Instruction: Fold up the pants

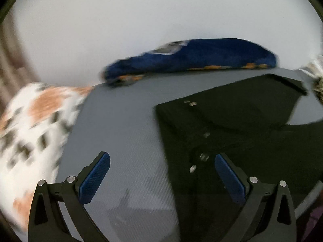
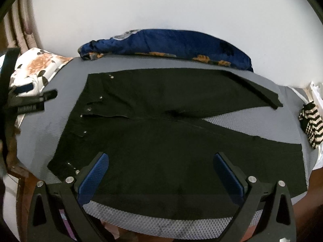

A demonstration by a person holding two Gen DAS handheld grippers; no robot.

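At nine o'clock in the right wrist view lay a floral pillow [image 2: 34, 68], and just inside it the left tongs [image 2: 30, 100] showed as a dark shape, too blurred there to read. In the left wrist view those left tongs [image 1: 162, 178] stood wide apart and empty above the grey surface [image 1: 121, 141], with the waistband edge between their pads. The black pants [image 2: 161, 137] lay flat across the middle of that surface, waistband with its metal studs toward nine o'clock, the two legs running toward three o'clock and parting in a narrow wedge. A blue cushion [image 2: 171, 44] sat at twelve o'clock beyond them. The right tongs [image 2: 161, 178] hung spread and empty over the near leg at six o'clock. A striped knit piece [image 2: 310, 125] rested at three o'clock.

The cloth looked soft, limp and fairly thick, likely to sag and drag. The waistband corner and the hem seemed the firmest places to pinch.
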